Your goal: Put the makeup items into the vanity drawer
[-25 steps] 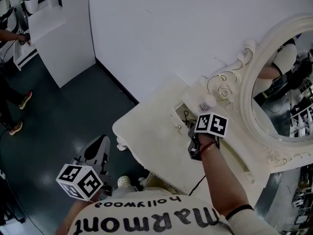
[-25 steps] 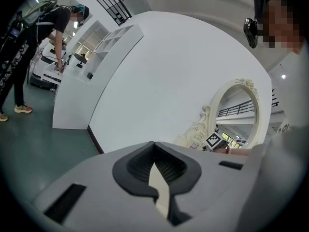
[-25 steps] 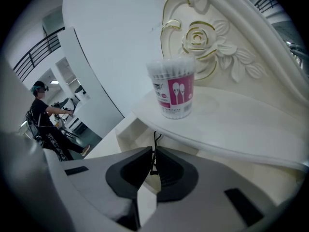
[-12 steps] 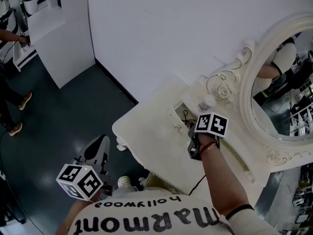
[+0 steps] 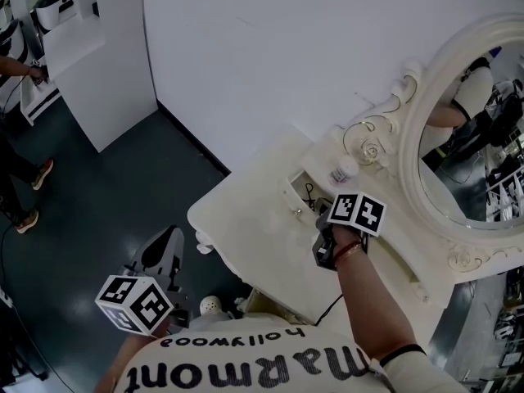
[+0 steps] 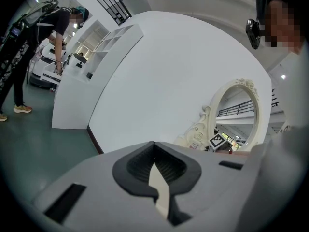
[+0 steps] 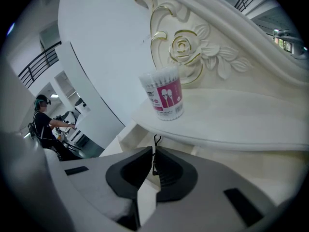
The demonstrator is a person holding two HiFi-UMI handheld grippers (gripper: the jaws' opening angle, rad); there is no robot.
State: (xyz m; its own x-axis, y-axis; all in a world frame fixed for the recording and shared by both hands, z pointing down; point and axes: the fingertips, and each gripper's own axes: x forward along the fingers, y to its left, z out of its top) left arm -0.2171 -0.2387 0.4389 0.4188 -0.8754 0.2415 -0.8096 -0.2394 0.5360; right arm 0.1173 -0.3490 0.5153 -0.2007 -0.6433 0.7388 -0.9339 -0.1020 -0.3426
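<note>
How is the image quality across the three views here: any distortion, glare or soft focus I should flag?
Head view: evenly lit and sharp, the white wall very bright. Left gripper view: strong fisheye bend, dark corners, mosaic patches over faces. Right gripper view: same bend, the cotton swab tub crisp, the right gripper soft up close, shut on a thin black item.
</note>
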